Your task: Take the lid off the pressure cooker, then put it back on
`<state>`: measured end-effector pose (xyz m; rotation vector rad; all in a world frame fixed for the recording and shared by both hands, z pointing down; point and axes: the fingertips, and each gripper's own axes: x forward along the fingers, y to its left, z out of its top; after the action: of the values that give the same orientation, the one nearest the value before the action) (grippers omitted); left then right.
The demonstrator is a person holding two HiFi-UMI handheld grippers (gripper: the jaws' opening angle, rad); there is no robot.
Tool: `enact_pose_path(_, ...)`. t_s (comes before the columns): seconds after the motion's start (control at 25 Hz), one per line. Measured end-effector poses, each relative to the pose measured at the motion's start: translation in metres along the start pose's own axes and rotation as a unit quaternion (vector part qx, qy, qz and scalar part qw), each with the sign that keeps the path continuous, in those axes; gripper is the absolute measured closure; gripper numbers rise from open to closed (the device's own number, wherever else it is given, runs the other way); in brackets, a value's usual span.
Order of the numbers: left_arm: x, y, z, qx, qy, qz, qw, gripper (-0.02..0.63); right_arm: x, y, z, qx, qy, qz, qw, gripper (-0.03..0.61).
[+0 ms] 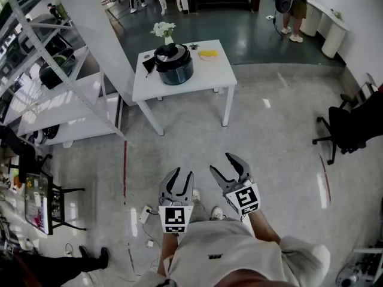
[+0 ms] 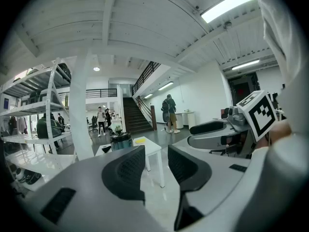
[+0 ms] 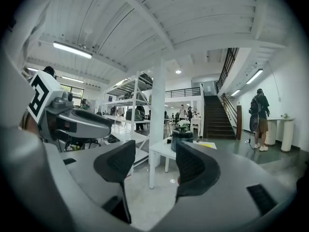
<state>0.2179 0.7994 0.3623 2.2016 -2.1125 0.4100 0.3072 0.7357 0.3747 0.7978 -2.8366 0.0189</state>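
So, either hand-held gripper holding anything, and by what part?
Nothing: left hand-held gripper and right hand-held gripper are both empty; the pressure cooker sits untouched on the table.

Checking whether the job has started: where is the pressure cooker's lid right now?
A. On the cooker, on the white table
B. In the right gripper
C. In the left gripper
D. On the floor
A: the lid sits on the pressure cooker on the white table, well ahead of the left gripper and right gripper, which hold nothing.
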Motion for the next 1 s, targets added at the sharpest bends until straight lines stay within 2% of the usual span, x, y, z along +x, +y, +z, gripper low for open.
enact_pose_path(0.44,0.052,0.058,-0.006,-0.005,0.002,0.001,1.0000,0.454,0.072,-0.010,0.005,-0.013,0.007,0.015,1.000,0.314)
enact_pose_path(0.88,0.111,0.141,-0.002,-0.004,-0.001,-0.012,0.9999,0.456,0.159,-0.024,0.015,-0.017,0.040,0.000,0.999,0.315)
enact_pose_path(1.0,0.122,0.155,-0.003,-0.004,-0.002,-0.019,0.9998,0.456,0.178,-0.025,0.019,-0.015,0.035,-0.003,0.999,0.316)
